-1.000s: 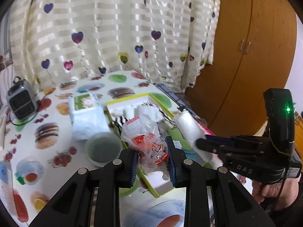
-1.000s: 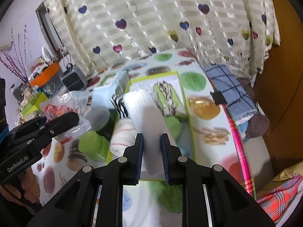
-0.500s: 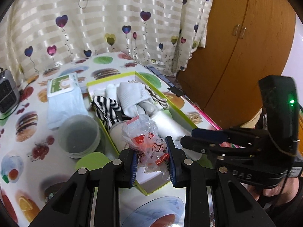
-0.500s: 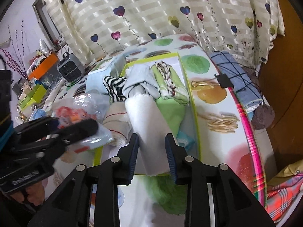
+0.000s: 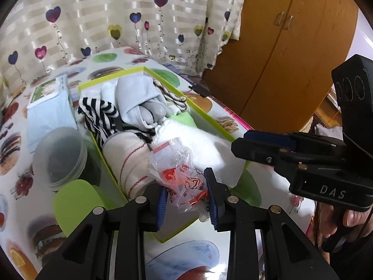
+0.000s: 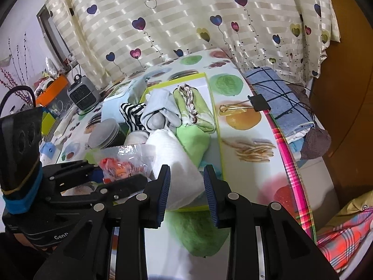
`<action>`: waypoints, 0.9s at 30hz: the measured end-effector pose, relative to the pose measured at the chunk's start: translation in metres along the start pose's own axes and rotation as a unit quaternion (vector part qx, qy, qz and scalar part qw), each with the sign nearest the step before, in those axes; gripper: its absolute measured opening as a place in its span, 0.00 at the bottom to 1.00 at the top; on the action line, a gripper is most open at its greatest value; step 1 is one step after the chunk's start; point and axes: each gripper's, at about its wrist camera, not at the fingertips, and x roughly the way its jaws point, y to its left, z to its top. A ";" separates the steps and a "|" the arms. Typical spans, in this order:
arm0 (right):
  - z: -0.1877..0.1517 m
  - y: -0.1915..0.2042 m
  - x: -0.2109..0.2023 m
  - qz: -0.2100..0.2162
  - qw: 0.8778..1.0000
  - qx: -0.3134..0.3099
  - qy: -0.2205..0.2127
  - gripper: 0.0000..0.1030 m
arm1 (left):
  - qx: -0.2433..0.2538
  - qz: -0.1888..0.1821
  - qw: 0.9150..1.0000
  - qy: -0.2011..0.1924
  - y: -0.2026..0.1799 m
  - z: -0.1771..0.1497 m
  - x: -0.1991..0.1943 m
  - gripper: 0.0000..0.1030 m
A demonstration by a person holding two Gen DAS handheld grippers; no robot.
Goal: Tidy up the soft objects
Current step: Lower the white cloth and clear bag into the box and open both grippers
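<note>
A yellow-green box (image 5: 205,114) on the table holds rolled soft items: a striped black-and-white cloth (image 5: 100,116), grey socks (image 5: 139,98), a cream roll with red stitching (image 5: 126,156) and a white towel roll (image 5: 200,144). My left gripper (image 5: 186,200) is shut on a crinkled clear plastic bag with red print (image 5: 181,175), just above the box's near end. My right gripper (image 6: 186,191) is open, its jaws on either side of the white towel roll (image 6: 177,158), which lies in the box (image 6: 216,121). The bag also shows in the right wrist view (image 6: 123,161).
A clear lidded tub (image 5: 58,154) and a pale blue wipes pack (image 5: 49,114) sit left of the box. A small grey heater (image 6: 82,93) stands at the back left. A binder clip (image 6: 254,103) and a blue checked cloth (image 6: 279,100) lie at the table's right edge.
My right gripper has opened and let go of the white towel roll, which now lies in the box. My left gripper has moved closer over the box with the bag.
</note>
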 end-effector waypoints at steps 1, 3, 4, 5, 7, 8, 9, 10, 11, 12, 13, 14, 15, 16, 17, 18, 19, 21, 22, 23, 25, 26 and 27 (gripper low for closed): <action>0.000 0.000 0.000 0.001 1.000 -0.001 0.000 0.30 | -0.002 -0.006 1.000 0.004 0.001 -0.001 -0.001 0.34; -0.001 0.003 -0.001 0.003 1.000 -0.003 -0.002 0.30 | -0.003 -0.006 1.000 -0.002 0.001 -0.004 -0.007 0.42; -0.001 0.004 -0.001 0.005 1.000 -0.003 -0.002 0.30 | -0.002 -0.004 1.000 -0.006 0.000 -0.005 -0.010 0.44; -0.002 0.004 -0.001 0.005 1.000 -0.003 -0.002 0.30 | 0.000 -0.001 1.000 -0.010 0.000 -0.006 -0.013 0.44; -0.003 0.006 -0.003 0.006 1.000 -0.004 -0.004 0.30 | 0.005 0.007 1.000 -0.020 -0.002 -0.007 -0.020 0.45; -0.003 0.006 -0.004 0.006 1.000 -0.003 -0.004 0.30 | 0.005 0.010 1.000 -0.023 -0.001 -0.007 -0.023 0.45; -0.004 0.006 -0.005 0.005 1.000 -0.002 -0.005 0.30 | 0.004 0.012 1.000 -0.025 -0.001 -0.007 -0.025 0.45; -0.004 0.006 -0.006 0.005 1.000 -0.002 -0.006 0.30 | 0.003 0.016 0.999 -0.028 0.000 -0.007 -0.027 0.45; -0.004 0.006 -0.008 0.004 1.000 -0.001 -0.007 0.30 | 0.000 0.021 0.999 -0.031 0.002 -0.007 -0.030 0.45; -0.005 0.007 -0.009 0.004 1.000 -0.001 -0.008 0.30 | -0.002 0.024 0.999 -0.033 0.003 -0.008 -0.032 0.45; -0.005 0.007 -0.010 0.003 1.000 -0.001 -0.009 0.30 | -0.003 0.026 0.999 -0.037 0.003 -0.009 -0.035 0.45; -0.005 0.008 -0.011 0.003 1.000 -0.001 -0.010 0.30 | -0.005 0.029 0.999 -0.039 0.004 -0.010 -0.037 0.45; -0.005 0.008 -0.011 0.003 1.000 -0.001 -0.009 0.30 | -0.004 0.035 0.999 -0.040 0.004 -0.012 -0.038 0.45; -0.005 0.008 -0.011 0.004 1.000 -0.001 -0.009 0.30 | -0.002 0.043 0.998 -0.039 0.003 -0.013 -0.038 0.44; -0.006 0.009 -0.011 0.004 1.000 -0.002 -0.008 0.30 | 0.000 0.050 0.998 -0.036 0.003 -0.013 -0.036 0.44; -0.006 0.009 -0.011 0.004 1.000 -0.002 -0.008 0.30 | 0.003 0.052 0.998 -0.033 0.004 -0.014 -0.034 0.43; -0.006 0.010 -0.010 0.004 1.000 -0.002 -0.007 0.30 | 0.004 0.055 0.998 -0.029 0.004 -0.014 -0.031 0.38; -0.006 0.011 -0.008 0.005 1.000 -0.002 -0.004 0.30 | 0.008 0.063 0.998 -0.021 0.003 -0.012 -0.024 0.34; -0.006 0.011 -0.007 0.006 1.000 -0.002 -0.003 0.30 | 0.013 0.064 0.998 -0.022 0.003 -0.011 -0.020 0.34; -0.006 0.011 -0.006 0.006 1.000 -0.002 -0.002 0.30 | 0.016 0.070 0.997 -0.020 0.003 -0.010 -0.016 0.33; -0.006 0.011 -0.005 0.005 1.000 -0.001 0.000 0.30 | 0.019 0.079 0.996 -0.021 0.003 -0.007 -0.012 0.32; -0.007 0.010 -0.005 0.005 1.000 0.000 0.000 0.30 | 0.022 0.081 0.996 -0.023 0.002 -0.005 -0.010 0.32; -0.007 0.009 -0.005 0.004 1.000 0.001 0.000 0.30 | 0.024 0.084 0.996 -0.024 0.002 -0.004 -0.008 0.32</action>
